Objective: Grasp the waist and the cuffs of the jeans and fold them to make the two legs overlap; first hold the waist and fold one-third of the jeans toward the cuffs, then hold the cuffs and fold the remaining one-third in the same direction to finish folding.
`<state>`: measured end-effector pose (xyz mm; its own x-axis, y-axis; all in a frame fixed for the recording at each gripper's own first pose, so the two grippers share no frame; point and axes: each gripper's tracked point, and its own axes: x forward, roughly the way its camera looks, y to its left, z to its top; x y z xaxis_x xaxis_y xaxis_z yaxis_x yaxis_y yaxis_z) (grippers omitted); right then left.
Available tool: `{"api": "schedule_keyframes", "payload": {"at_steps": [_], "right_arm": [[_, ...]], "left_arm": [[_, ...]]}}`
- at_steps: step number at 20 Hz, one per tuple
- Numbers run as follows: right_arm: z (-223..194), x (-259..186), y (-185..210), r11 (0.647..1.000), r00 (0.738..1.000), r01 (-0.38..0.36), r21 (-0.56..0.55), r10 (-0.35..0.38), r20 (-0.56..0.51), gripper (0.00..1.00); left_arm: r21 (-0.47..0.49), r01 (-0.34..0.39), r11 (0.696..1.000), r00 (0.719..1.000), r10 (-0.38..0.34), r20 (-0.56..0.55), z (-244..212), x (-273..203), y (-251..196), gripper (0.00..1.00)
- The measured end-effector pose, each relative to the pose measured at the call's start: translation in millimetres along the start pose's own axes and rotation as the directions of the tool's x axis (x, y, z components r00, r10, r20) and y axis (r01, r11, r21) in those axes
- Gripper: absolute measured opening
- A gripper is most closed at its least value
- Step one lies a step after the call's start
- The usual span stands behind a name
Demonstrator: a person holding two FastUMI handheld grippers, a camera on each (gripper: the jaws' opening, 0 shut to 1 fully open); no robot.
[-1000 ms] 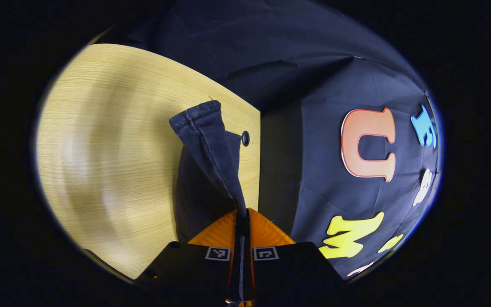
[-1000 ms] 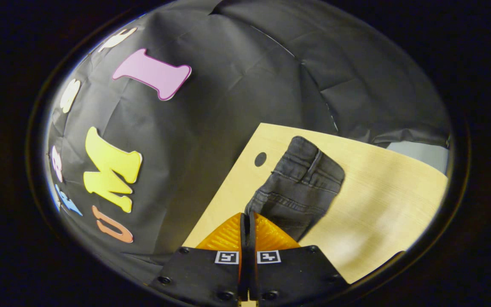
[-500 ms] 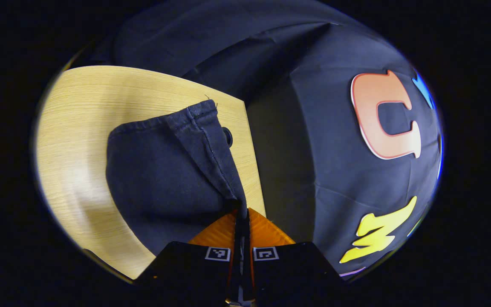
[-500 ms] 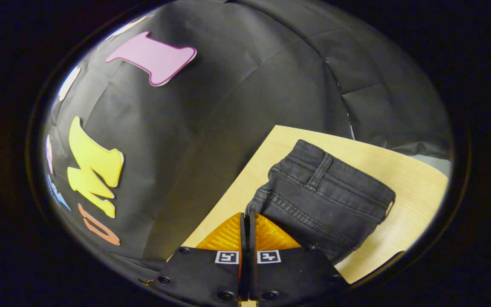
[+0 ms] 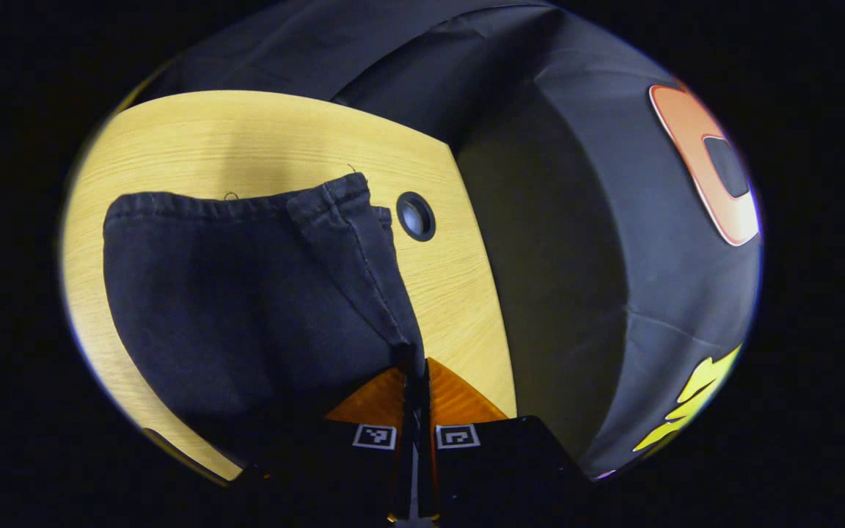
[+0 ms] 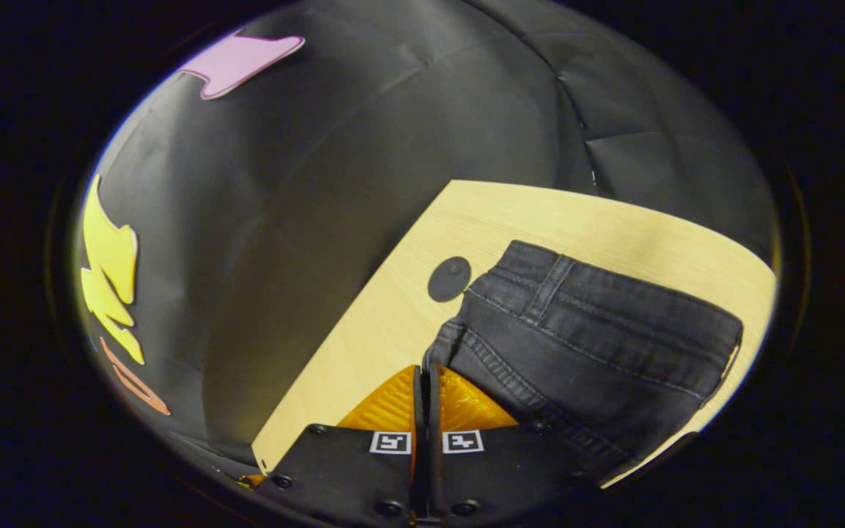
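Left gripper (image 5: pixel 416 370) clamps cuffs (image 5: pixel 261 209) | right gripper (image 6: pixel 426 378) clamps waist (image 6: pixel 598 308) | risk: denim slips, 2 legs misalign on table (image 6: pixel 393 323)

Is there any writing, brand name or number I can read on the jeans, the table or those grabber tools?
None can be read as text.
Left gripper: two small square black-and-white pattern tags, no letters or numbers.
Right gripper: the same kind of two pattern tags, no words.
Jeans: no brand patch or label with writing shows.
Table: bare wood, no markings.
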<state>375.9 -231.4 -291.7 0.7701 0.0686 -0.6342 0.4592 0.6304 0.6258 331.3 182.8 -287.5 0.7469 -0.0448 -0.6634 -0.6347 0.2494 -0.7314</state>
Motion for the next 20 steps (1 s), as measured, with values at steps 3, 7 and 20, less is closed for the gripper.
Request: {"api": "schedule_keyframes", "payload": {"at_steps": [3,7,20], "right_arm": [[-2,1,1,1.000,1.000,0.001,0.025,-0.001,-0.003,0.01],[-3,3,2,1.000,1.000,-0.013,0.018,0.013,-0.010,0.06],[52,-102,-10,0.974,0.985,0.084,-0.208,-0.049,0.167,0.88]], "left_arm": [[0.045,-0.007,0.999,1.000,0.007,0.000,-2,1,5,0.07],[0.089,0.028,0.996,1.000,-0.029,0.006,0,-9,-8,0.12],[0.726,0.131,0.675,0.952,-0.290,0.097,-16,-169,-167,0.97]]}}
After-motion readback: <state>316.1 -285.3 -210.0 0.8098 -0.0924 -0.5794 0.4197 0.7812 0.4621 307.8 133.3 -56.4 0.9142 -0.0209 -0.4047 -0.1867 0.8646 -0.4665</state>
